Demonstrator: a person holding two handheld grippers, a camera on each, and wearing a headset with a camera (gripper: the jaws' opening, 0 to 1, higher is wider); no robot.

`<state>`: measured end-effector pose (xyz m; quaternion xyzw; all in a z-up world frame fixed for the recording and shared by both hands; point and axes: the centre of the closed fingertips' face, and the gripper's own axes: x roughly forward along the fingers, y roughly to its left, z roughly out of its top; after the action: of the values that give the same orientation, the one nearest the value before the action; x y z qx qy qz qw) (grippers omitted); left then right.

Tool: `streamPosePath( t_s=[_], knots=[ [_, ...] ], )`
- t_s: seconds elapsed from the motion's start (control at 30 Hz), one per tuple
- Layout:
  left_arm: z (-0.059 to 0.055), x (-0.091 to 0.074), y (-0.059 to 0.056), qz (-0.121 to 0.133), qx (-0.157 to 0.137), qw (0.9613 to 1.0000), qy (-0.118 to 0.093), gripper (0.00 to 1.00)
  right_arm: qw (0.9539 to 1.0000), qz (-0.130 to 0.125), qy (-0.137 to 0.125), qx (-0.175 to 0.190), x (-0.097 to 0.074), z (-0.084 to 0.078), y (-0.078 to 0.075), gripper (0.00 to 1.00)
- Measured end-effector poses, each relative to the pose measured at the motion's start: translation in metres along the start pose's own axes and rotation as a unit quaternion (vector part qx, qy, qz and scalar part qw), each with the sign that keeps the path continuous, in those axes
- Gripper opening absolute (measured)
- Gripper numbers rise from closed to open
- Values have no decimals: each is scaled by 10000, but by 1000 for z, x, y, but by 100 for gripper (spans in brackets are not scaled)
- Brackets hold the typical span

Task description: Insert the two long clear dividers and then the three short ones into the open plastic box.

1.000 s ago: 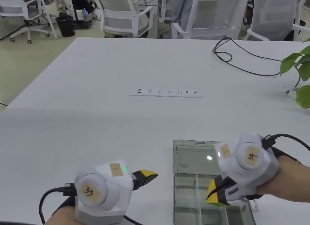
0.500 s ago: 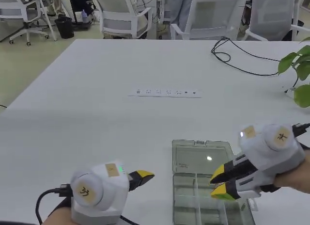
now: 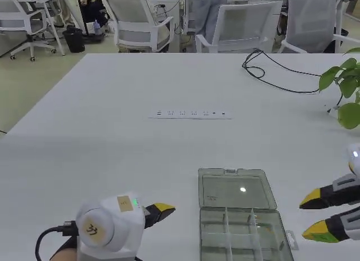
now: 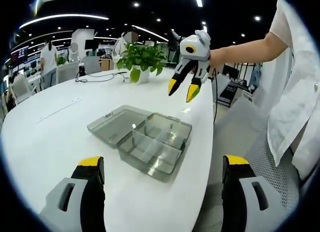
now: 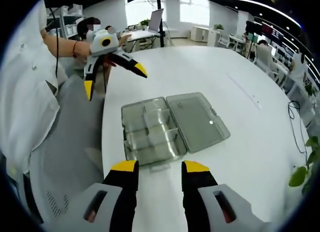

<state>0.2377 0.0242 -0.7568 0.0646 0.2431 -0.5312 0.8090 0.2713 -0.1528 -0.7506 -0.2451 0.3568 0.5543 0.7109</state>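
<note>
Yellow-tipped left tongs [image 4: 162, 163] hover low over the table [image 3: 140, 160] at the near left, spread wide and holding nothing. Just to their right sits the box [image 3: 236, 190], lid laid flat on the far side, tray nearest the person, so its long axis runs straight away from the table edge. Clear dividers [image 3: 226, 220] already stand in the tray and split it into compartments; how many are seated, I can't count through the plastic. Tucked just beside the tray's right wall lies a small clear piece [image 3: 290, 239], and I cannot tell whether it's a loose divider or the latch.

Over on the right, the right tongs [image 3: 316, 216] hang above the table, parted and empty, tips aimed left at the tray. By my reading they're the nearer pair, with that clear piece lying between them and the box. If anything is left to seat, the right side has the shorter reach, coming in across the box's long axis.
</note>
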Motion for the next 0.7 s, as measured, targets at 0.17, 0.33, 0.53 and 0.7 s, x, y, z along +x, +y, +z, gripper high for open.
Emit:
streamPosePath(
  t_s=[0.17, 0.33, 0.53, 0.7],
  knots=[
    [2, -1, 0, 9, -16, 10000, -24, 100, 9996, -96, 247, 71, -13, -28, -1, 39],
    [3, -2, 2, 40, -33, 10000, -36, 100, 9983, -104, 571, 75, -21, -58, -1, 44],
    [5, -2, 2, 53, -36, 10000, -37, 100, 9955, -75, 946, -30, -25, -86, -3, 48],
    [6, -2, 3, 57, -35, 10000, -36, 100, 9935, -46, 1126, -186, -27, -98, -4, 53]
  ],
)
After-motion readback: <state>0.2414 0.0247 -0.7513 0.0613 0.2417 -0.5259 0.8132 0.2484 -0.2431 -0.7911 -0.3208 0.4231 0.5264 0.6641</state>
